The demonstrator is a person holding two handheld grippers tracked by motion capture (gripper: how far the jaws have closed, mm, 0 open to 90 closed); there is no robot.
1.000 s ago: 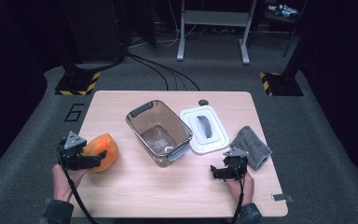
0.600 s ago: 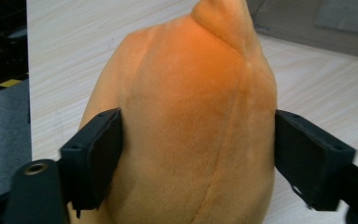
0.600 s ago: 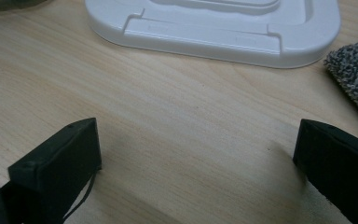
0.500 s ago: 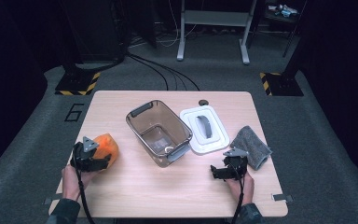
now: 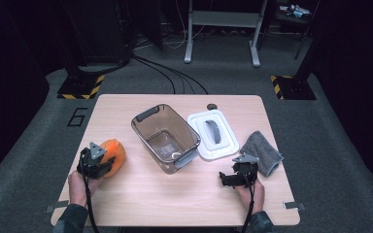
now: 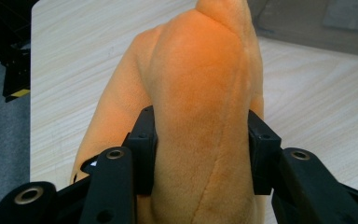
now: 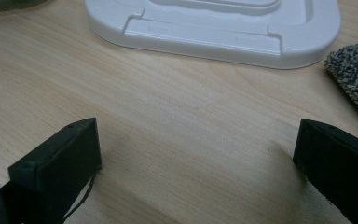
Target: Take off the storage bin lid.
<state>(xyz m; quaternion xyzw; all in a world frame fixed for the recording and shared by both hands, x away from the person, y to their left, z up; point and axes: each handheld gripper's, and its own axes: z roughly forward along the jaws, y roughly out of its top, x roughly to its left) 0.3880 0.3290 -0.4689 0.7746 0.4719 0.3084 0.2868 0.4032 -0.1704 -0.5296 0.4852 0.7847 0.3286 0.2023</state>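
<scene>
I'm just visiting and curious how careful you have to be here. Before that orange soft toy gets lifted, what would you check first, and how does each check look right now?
1. Left claw pinching the orange soft toy: ok. Its jaws have just been closing, and the plush bulges between the pads.
2. Grip centred on the toy: cannot tell; the toy's lower part is hidden behind the jaws.
3. Clear bin open to receive it: ok; the white lid lies beside it on the table.
4. Bin free of clutter: ok, apart from something small at the bottom.
5. Right claw out of the way: ok; open above bare wood near the grey cloth.
</scene>
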